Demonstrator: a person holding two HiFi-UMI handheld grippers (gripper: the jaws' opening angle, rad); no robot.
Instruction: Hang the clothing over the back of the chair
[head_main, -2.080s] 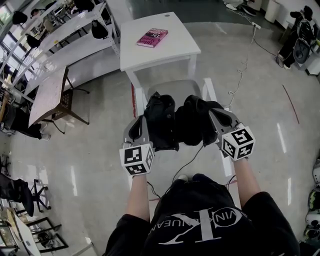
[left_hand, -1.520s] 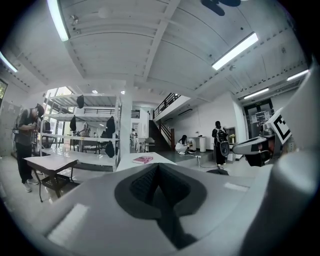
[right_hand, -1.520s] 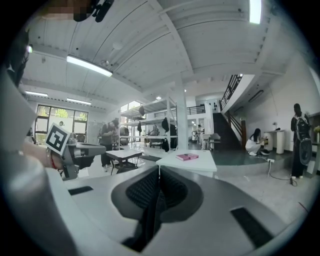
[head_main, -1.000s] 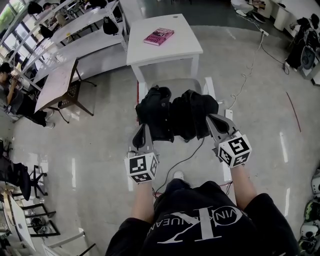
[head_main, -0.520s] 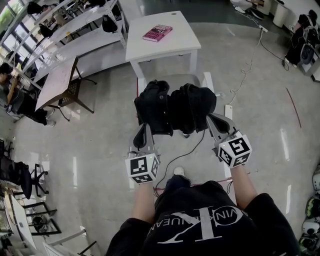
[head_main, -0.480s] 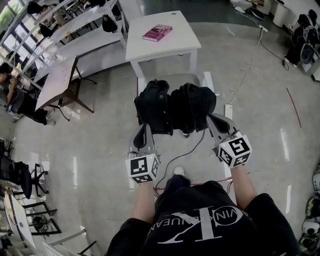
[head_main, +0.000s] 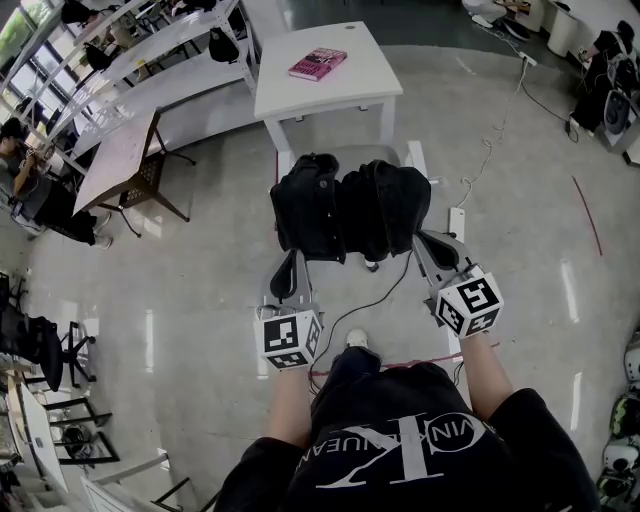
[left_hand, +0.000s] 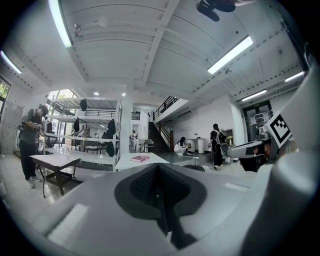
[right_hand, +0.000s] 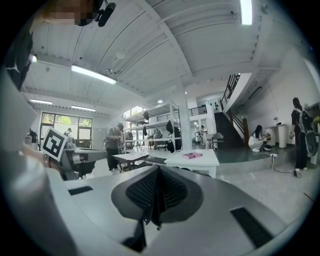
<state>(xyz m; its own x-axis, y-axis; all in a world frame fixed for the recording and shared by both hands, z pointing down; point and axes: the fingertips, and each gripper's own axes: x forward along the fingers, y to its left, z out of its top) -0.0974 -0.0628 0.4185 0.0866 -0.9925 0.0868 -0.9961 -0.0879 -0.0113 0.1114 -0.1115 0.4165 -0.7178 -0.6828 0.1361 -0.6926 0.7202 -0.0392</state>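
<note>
A black fabric garment (head_main: 350, 210) drapes over the white chair (head_main: 413, 158). The left gripper (head_main: 293, 263) and right gripper (head_main: 423, 242) sit just beside its hem, each pressed together and seemingly empty.

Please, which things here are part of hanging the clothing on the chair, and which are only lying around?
Part of the job:
- black clothing, gripped at both sides
- left gripper, shut on it
- right gripper, shut on it
- white chair beneath the clothing

Only lying around:
- pink book on the white table
- wooden table
- black cable on the floor
</note>
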